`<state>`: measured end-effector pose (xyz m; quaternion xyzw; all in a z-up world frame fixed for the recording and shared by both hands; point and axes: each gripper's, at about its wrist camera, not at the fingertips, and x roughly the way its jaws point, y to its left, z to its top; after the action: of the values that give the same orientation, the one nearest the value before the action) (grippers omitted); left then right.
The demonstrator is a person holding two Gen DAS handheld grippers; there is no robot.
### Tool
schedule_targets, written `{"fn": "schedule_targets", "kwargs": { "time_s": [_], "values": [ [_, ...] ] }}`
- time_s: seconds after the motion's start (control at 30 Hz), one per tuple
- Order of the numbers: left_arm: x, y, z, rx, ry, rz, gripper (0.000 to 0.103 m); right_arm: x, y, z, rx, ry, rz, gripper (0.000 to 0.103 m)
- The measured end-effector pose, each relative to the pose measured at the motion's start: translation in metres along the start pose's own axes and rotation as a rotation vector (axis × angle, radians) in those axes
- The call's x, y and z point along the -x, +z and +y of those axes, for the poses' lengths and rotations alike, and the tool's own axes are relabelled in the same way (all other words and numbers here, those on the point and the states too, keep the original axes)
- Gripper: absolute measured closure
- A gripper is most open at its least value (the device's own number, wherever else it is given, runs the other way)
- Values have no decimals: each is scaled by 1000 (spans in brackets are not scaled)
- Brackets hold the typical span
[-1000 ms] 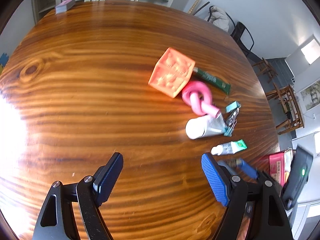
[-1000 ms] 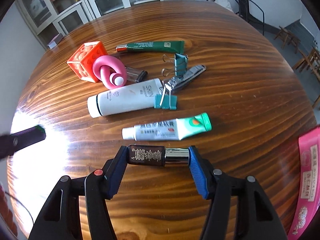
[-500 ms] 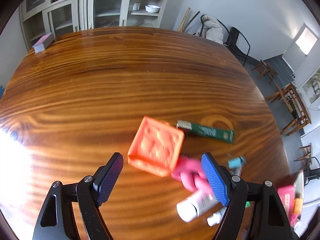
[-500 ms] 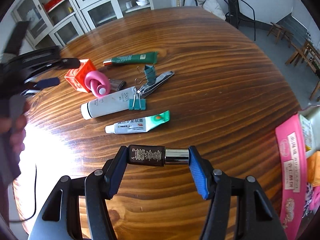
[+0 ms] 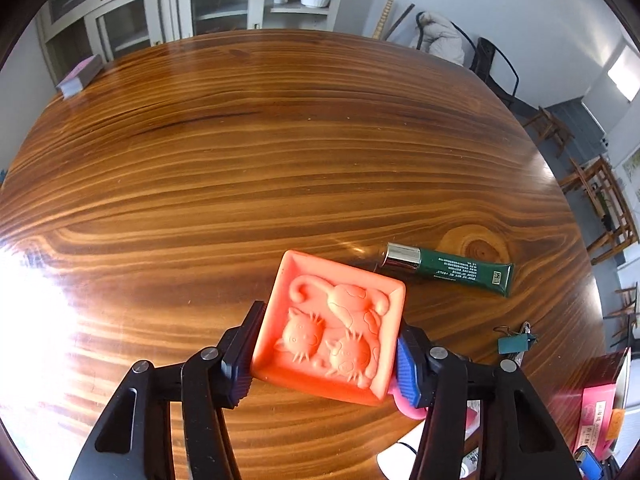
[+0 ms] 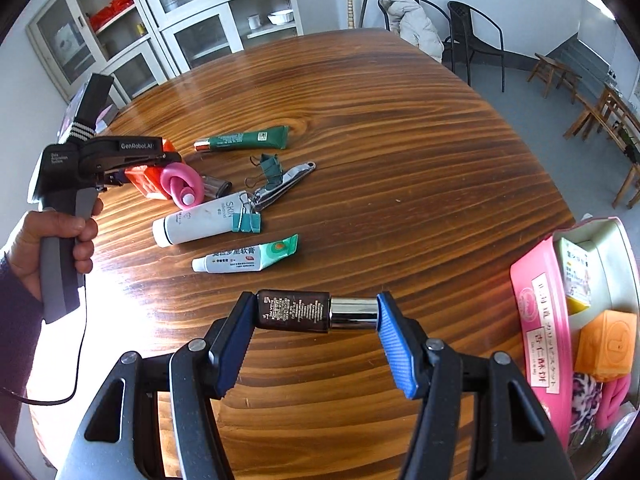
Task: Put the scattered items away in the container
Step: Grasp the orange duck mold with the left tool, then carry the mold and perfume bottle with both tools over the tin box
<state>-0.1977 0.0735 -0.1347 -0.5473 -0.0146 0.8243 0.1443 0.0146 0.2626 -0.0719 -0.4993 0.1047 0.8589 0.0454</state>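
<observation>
**Orange cube between closing jaws, dark bottle pinched on the right**

Orange embossed cube (image 5: pixel 330 330) is seen in the left wrist view between the pads of the left gripper (image 5: pixel 326 354), whose jaws are closing on its two sides; whether the pads already press on it cannot be told. Cat figures are moulded on its upper face. A pink toy (image 5: pixel 406 400) is partly hidden behind the right pad. A green tube (image 5: pixel 450 272) lies just beyond the cube, nearer the right edge of the wooden table (image 5: pixel 260 152), and a teal binder clip (image 5: pixel 516 342) lies closer to that edge.

In the right wrist view, a dark bottle with a silver cap (image 6: pixel 316 312) is pinched end to end by the right gripper (image 6: pixel 316 334). The cube (image 6: pixel 146 178) is seen near the table's left edge, under the left gripper (image 6: pixel 120 162). A white tube (image 6: pixel 200 220), a toothpaste tube (image 6: pixel 246 260) and nail clippers (image 6: pixel 284 182) lie in the scatter nearby. The container (image 6: pixel 538 320) sits at the right edge, pink-walled and partly filled.
</observation>
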Motion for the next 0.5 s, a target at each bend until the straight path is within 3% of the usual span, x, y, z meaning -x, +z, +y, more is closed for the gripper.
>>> {"fn": "schedule_targets", "kwargs": {
  "time_s": [0.33, 0.5],
  "values": [
    [46, -13, -23, -6, 23, -69, 45, 25, -2, -22, -6, 13, -53, 39],
    [72, -25, -61, -39, -20, -91, 45, 43, -6, -46, -28, 8, -80, 39]
  ]
}}
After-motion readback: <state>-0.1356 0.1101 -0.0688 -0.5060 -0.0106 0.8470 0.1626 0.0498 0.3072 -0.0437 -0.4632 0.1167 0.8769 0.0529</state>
